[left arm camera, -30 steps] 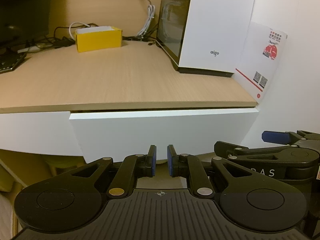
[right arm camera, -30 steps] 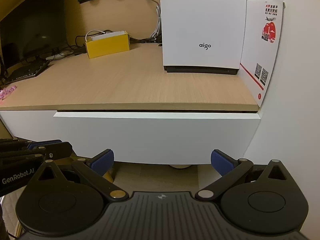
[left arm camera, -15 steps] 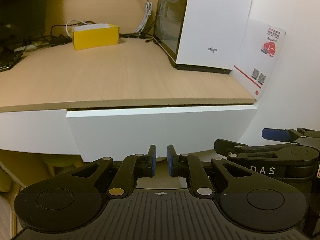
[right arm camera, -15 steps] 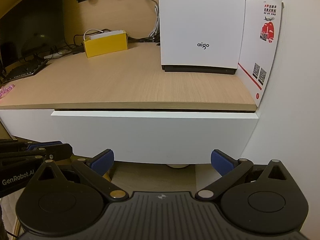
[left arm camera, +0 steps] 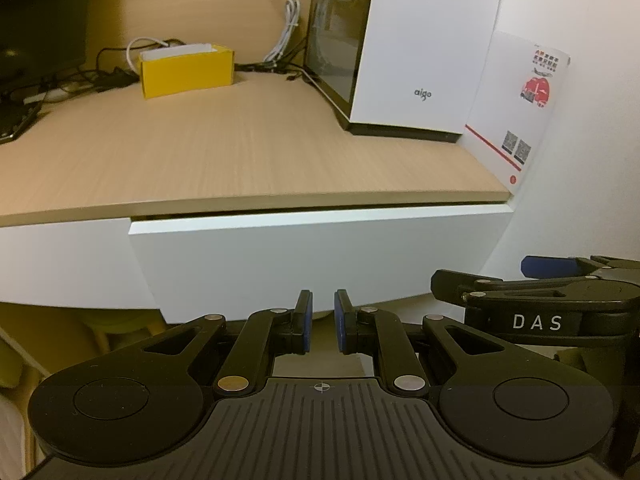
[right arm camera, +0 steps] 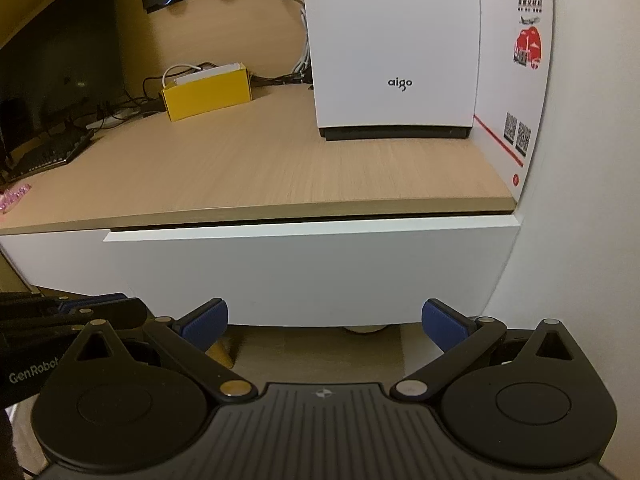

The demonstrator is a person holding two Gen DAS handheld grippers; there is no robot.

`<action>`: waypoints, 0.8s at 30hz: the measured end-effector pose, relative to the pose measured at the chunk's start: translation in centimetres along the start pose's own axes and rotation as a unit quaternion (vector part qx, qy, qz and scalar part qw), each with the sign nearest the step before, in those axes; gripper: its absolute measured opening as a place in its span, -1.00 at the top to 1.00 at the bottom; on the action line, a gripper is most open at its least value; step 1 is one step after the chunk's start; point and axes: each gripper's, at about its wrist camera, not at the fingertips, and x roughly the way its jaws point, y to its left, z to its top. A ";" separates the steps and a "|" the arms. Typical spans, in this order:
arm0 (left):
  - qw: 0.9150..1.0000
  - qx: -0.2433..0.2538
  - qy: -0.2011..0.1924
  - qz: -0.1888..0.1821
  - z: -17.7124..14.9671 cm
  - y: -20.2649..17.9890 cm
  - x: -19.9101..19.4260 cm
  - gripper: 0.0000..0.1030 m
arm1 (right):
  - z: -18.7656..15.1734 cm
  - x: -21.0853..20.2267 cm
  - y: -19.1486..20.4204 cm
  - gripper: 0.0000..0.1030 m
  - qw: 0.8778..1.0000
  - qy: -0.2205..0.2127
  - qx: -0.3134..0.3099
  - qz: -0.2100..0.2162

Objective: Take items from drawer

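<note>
Left claw (left arm camera: 321, 322) narrow, right claw (right arm camera: 325, 322) wide; both empty before the drawer (right arm camera: 312, 272)
White case (right arm camera: 394, 48) at 12 o'clock reads "aigo"; yellow box (right arm camera: 208, 94) at 10 holds white paper; table (right arm camera: 256, 168).

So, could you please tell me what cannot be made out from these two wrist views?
- Drawer contents: both views; the white drawer front and desk top hide them.
- Any handle: none visible in either view.
- Right hand-held gripper, left wrist view: the right edge cuts it off.
- Leaflet small print: too small.
- Yellow box contents: its wall hides them.
</note>
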 end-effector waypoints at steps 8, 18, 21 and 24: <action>1.000 -0.002 0.014 -0.010 -0.1 0.2 0.8 0.72 | -0.1 0.5 0.5 -1.00 1.000 0.012 -0.024 -0.015; 0.998 -0.059 -0.005 0.009 0.8 3.8 1.7 0.68 | 0.4 1.3 0.4 -1.00 0.999 0.017 -0.024 -0.034; 0.992 -0.109 -0.034 0.056 1.9 8.0 2.0 0.68 | 1.3 1.5 0.6 -1.00 0.999 0.009 -0.026 -0.038; 0.982 -0.160 -0.036 0.090 3.4 12.2 3.1 0.67 | 2.1 2.0 1.2 -1.00 0.998 -0.005 -0.043 -0.053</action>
